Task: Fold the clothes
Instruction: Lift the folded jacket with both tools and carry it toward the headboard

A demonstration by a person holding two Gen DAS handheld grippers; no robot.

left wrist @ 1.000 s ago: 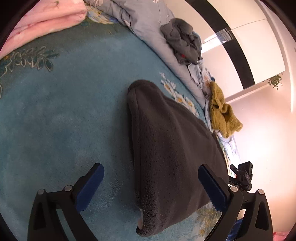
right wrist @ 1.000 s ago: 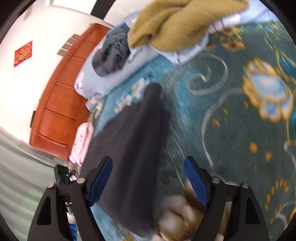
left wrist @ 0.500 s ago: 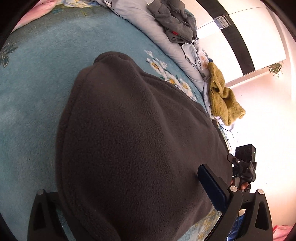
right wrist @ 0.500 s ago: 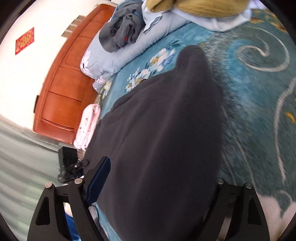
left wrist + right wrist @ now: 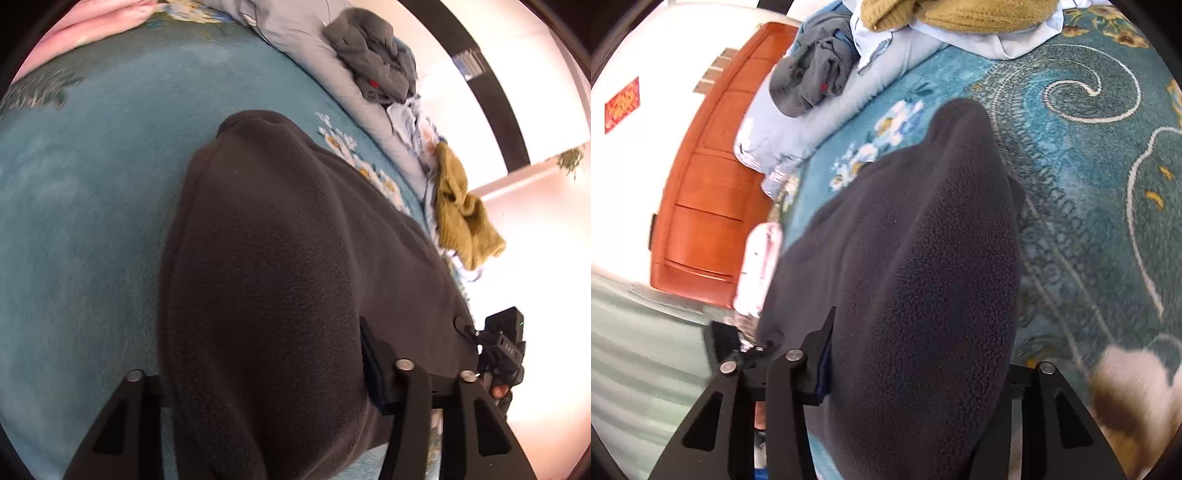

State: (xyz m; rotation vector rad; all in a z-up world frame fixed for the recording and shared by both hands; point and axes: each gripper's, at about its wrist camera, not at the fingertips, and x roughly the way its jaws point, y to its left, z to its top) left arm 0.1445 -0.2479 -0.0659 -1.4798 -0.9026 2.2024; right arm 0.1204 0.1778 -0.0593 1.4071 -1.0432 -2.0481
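- The teal floral blanket covers the bed and serves as the landmark for everything below.
- The dark grey fleece garment lies in the middle of that blanket as a long band, its rounded far end pointing toward the pillow side and its near end bunched up between both grippers.
- At the blanket's far edge sit a pale blue pillow, a crumpled grey garment on top of it and a mustard knit beside it; a folded pink garment lies at another corner.
- The left gripper is closing, thick fleece filling the gap and hiding one finger.
- The right gripper is closing too, fleece between its jaws likewise.
- Handling, as I judge it: light, soft and floppy, with a nap that grips rather than slides and no stiffness to hold a crease. Best taken at the near hem corners, pinching every layer, so the fold carries over evenly.
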